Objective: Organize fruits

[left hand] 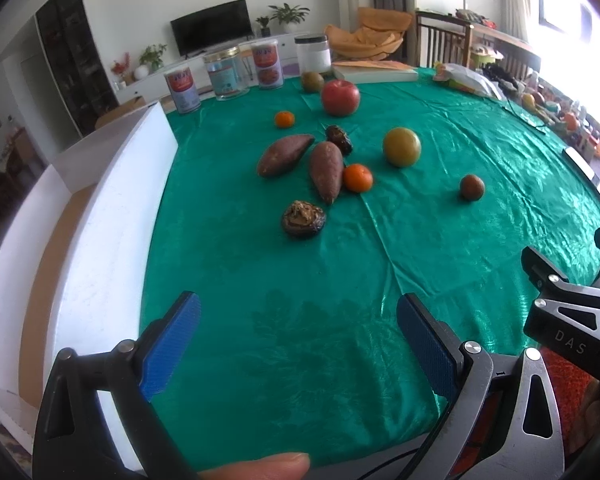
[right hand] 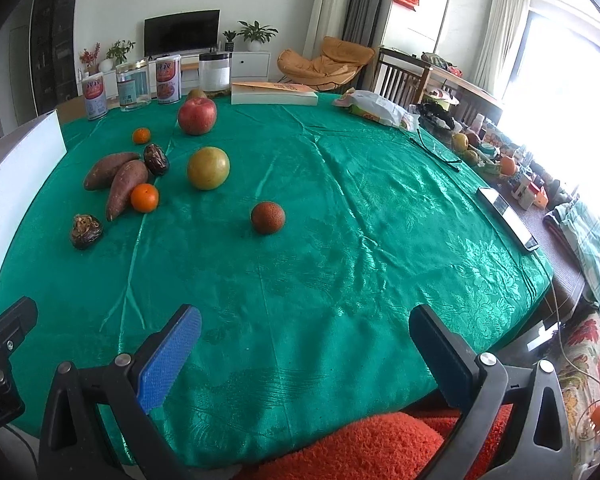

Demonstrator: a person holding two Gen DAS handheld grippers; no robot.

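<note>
On the green tablecloth (left hand: pixel 300 280) lie a red apple (left hand: pixel 340 97), a yellow-green round fruit (left hand: pixel 401 147), two small oranges (left hand: pixel 357 177) (left hand: pixel 285 119), a small brown-red fruit (left hand: pixel 471 187), two sweet potatoes (left hand: pixel 326 170) (left hand: pixel 284 155), a dark date (left hand: pixel 339 139) and a dried mushroom (left hand: pixel 303 219). The right wrist view shows the same apple (right hand: pixel 197 115), yellow-green fruit (right hand: pixel 208 168) and brown-red fruit (right hand: pixel 267 217). My left gripper (left hand: pixel 298 344) is open and empty near the table's front edge. My right gripper (right hand: pixel 306 354) is open and empty, to the right of the left one.
A white open box (left hand: pixel 112 216) stands at the table's left edge. Cans and jars (left hand: pixel 224 74), a white jar (left hand: pixel 313 53), another fruit (left hand: pixel 312 81) and a book (left hand: pixel 376 72) line the far edge. A phone (right hand: pixel 507 212) and glasses (right hand: pixel 436 148) lie at the right.
</note>
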